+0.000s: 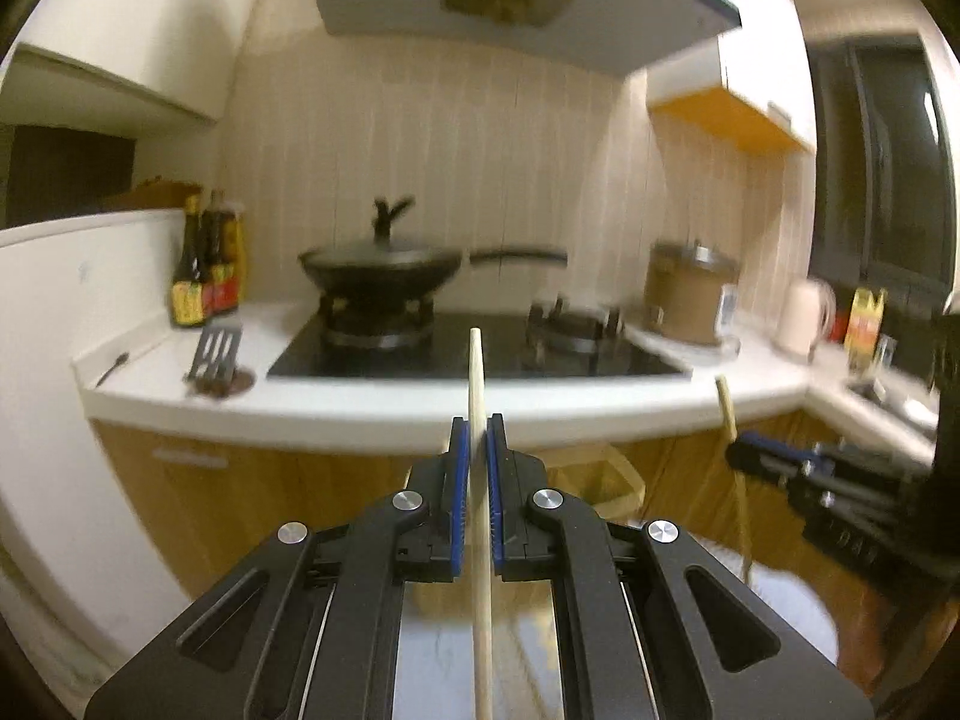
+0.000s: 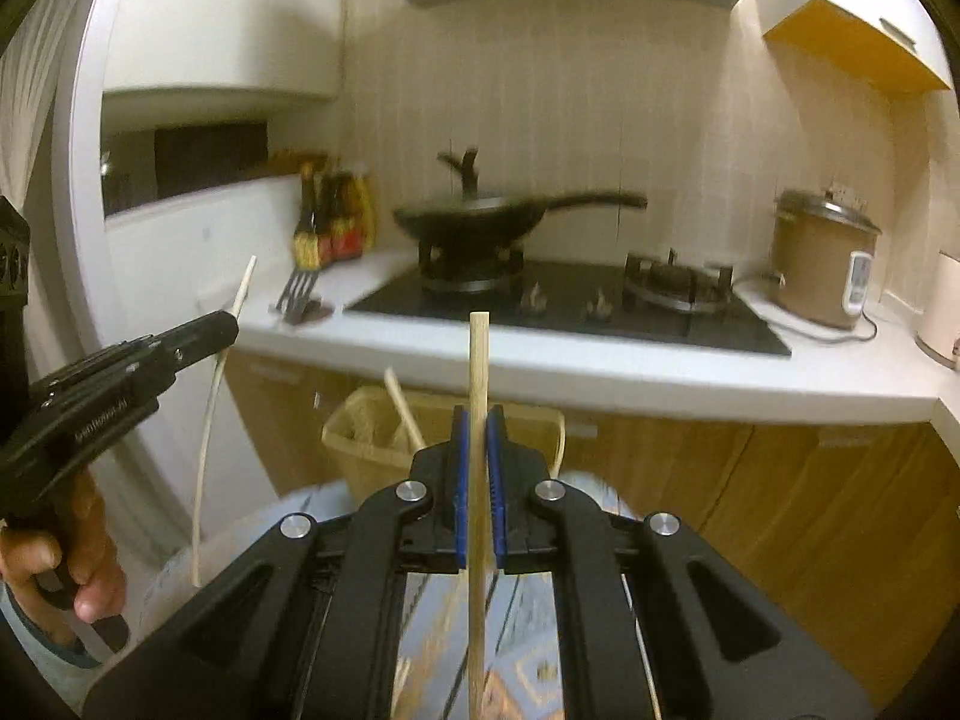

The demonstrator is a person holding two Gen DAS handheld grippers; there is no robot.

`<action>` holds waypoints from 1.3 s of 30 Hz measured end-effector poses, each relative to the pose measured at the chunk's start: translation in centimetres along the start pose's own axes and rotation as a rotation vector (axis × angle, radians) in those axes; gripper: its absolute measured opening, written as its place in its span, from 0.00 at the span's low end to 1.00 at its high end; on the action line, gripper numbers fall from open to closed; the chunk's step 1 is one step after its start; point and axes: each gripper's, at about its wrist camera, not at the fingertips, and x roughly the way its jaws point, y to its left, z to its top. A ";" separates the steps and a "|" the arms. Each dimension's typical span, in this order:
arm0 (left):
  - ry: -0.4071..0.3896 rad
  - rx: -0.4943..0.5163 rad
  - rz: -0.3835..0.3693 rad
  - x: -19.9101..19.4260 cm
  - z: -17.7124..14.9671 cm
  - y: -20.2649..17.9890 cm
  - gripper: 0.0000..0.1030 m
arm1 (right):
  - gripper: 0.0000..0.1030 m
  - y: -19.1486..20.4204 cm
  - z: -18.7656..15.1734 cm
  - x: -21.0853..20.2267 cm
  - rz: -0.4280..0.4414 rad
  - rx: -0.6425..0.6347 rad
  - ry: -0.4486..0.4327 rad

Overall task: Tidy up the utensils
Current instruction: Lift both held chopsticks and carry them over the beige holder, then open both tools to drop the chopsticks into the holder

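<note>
Kitchen filled both views when I looked: the white counter [image 1: 420, 405] with the black stove [image 1: 480, 348], the dark wok [image 1: 384, 267] on the left burner, the brown rice cooker [image 2: 822, 264] far to the right, sauce bottles [image 1: 207, 264] at the left end and a slotted spatula [image 1: 215, 354] lying near them. Below the counter stood a woven basket [image 2: 360, 438] with one stick already leaning in it. I judged that I was in the carrying step, with one utensil in each tool and nothing yet put down. My left gripper [image 1: 478, 438] was clenched on a pale chopstick [image 1: 478, 372], which stood upright between the blue pads and rose above them in front of the stove. My right gripper [image 2: 478, 432] gripped a second chopstick [image 2: 479, 360] in the same upright way. In the right view the left tool appeared at the side, and its stick looked long, thin and a little curved, but that was probably the lens. Both sticks were plain light wood, straight, blunt at the top. For the next move I thought I must choose the place, perhaps the basket, though I could not be sure, then lower each stick into it and open the pads only when the end was inside.
</note>
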 end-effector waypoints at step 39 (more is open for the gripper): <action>-0.284 -0.174 0.039 12.6 -0.4 5.2 0.04 | 0.04 -3.7 2.5 12.6 -0.032 -0.005 -0.317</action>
